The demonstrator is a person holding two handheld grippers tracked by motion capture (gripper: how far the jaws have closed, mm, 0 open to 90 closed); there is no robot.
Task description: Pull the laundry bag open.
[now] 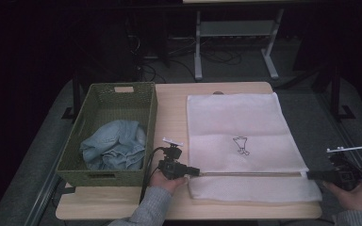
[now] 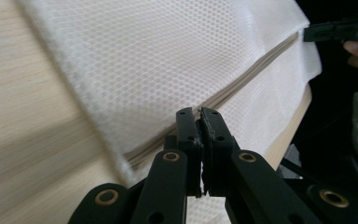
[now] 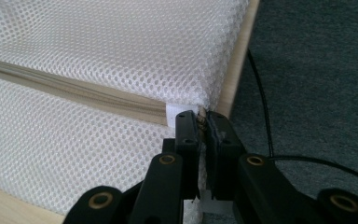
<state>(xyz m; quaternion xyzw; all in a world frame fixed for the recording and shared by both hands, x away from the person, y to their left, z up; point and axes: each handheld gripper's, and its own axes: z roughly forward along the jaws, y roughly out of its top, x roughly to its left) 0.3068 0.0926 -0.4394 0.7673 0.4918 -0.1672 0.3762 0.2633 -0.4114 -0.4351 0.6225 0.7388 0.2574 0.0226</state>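
— High view first: what is seen of the surface?

— A pale wooden table point(image 1: 169, 108) is shown, lit against a dark room. A white mesh laundry bag point(image 1: 238, 122) is laid flat across its right half, with a small dark drawing printed near its middle. A zipper point(image 1: 250, 174) runs along the bag close to the near edge of the table. At the left, a green woven basket point(image 1: 143, 101) is set on the table, and a crumpled piece of blue denim point(image 1: 113, 146) is held in it.

— And the surroundings?

— Grey carpet point(image 1: 306, 113) is seen around the table. Behind the table, a light metal frame point(image 1: 235, 42) and loose cables on the floor can be made out; the rest is lost in darkness.

— Where are the grippers placed?

— The left gripper point(image 1: 194, 171) is held at the left end of the zipper, just beside the basket. The right gripper point(image 1: 309, 174) is held at the zipper's right end, at the table's right edge. The bag is stretched between them.

— How are the jaws set?

— In the left gripper view, the left gripper point(image 2: 198, 112) is seen with its jaws pressed together, at the zipper point(image 2: 242, 79) line; whether anything is pinched there cannot be told. In the right gripper view, the right gripper point(image 3: 202, 115) is clamped on the end of the zipper point(image 3: 74, 93), beside a small white tab point(image 3: 175, 114), and a strip of material is seen squeezed between the jaws. The table edge point(image 3: 237, 56) and carpet point(image 3: 317, 70) are seen beyond.
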